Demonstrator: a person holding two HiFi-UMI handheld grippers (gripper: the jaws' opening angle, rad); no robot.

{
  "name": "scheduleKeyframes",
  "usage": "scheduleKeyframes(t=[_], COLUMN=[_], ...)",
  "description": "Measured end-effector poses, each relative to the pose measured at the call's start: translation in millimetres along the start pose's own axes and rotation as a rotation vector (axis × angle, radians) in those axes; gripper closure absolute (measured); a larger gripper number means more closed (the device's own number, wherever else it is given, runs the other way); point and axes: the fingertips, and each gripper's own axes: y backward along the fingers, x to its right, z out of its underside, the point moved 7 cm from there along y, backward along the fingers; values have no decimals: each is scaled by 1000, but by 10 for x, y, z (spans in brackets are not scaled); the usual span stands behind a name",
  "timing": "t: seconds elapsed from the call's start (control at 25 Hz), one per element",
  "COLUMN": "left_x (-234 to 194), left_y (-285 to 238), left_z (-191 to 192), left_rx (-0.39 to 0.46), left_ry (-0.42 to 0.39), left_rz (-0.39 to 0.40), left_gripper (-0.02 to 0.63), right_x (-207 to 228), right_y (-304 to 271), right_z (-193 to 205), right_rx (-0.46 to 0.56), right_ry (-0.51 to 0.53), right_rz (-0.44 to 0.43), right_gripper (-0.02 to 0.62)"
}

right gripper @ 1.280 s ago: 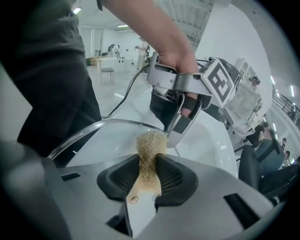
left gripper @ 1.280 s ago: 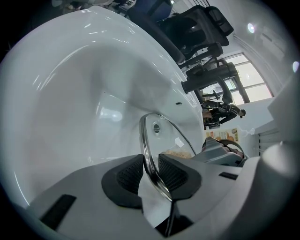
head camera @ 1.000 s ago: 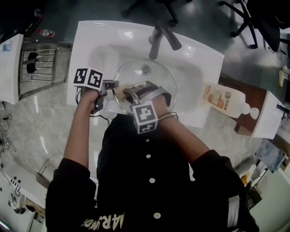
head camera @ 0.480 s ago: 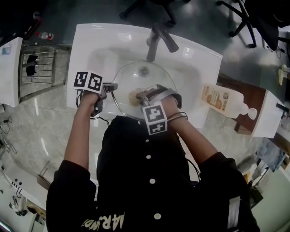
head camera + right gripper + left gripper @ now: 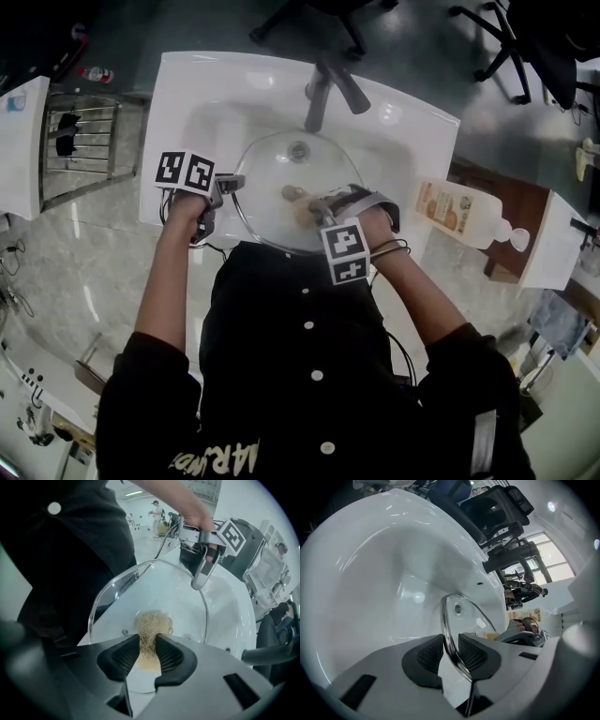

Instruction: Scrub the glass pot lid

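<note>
right gripper (image 5: 317, 200), clenched on fibre scrubber (image 5: 151, 623), slid rightward across glass lid (image 5: 272, 164); left gripper (image 5: 451, 644) clamping rim, unmoved; scrubbing mid-stroke

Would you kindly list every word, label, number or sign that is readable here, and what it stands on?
Nothing can be read with certainty.
Shirt: pale print, upside down and cut off at the frame edge, not legible.
Bottle: orange label, print too small to read.
Marker cubes: black-and-white square patterns only, no letters.
</note>
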Motion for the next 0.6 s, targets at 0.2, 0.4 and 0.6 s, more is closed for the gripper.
scheduleKeyframes(t=[0.2, 0.4, 0.6], left_x=[4, 14, 20], left_y=[3, 14, 14], left_z=[-8, -15, -10], left_rx=[-3, -3, 2], left_ry=[-7, -13, -8], left_rz=[-3, -2, 2], left_gripper=[488, 486, 486], right_x=[-94, -197, -265], right_y=[65, 153, 211], right_z=[161, 297, 365], right_rx=[-41, -87, -137], right_ry=[11, 19, 56], right_rz=[-49, -105, -132], right_gripper=[474, 474, 474])
